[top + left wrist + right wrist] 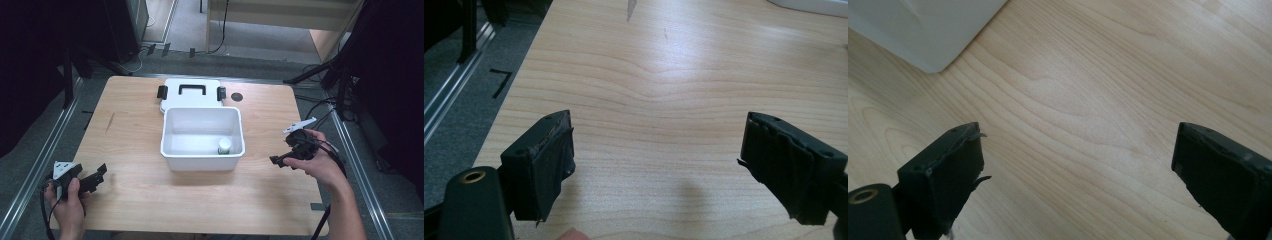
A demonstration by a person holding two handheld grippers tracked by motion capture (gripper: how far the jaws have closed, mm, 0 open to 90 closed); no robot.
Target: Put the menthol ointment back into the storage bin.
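Both grippers are hanging wide and empty, left gripper (100, 173) lower left, right gripper (278, 161) mid-right. The small jar (224, 146) in the bin (202, 159) looks light, rigid, maybe slick; pinching its sides seems best.

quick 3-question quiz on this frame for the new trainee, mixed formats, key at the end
1. True or false: the left tool grips something.
2. The white bin holds: A) nothing B) a small white container with a green band C) a black handle.
3. Fill in: the lid lies on the table just ___ the bin, seen from the person's side.

Key: 1 false, both it and the right tool are open and empty. 2 B. 3 behind.
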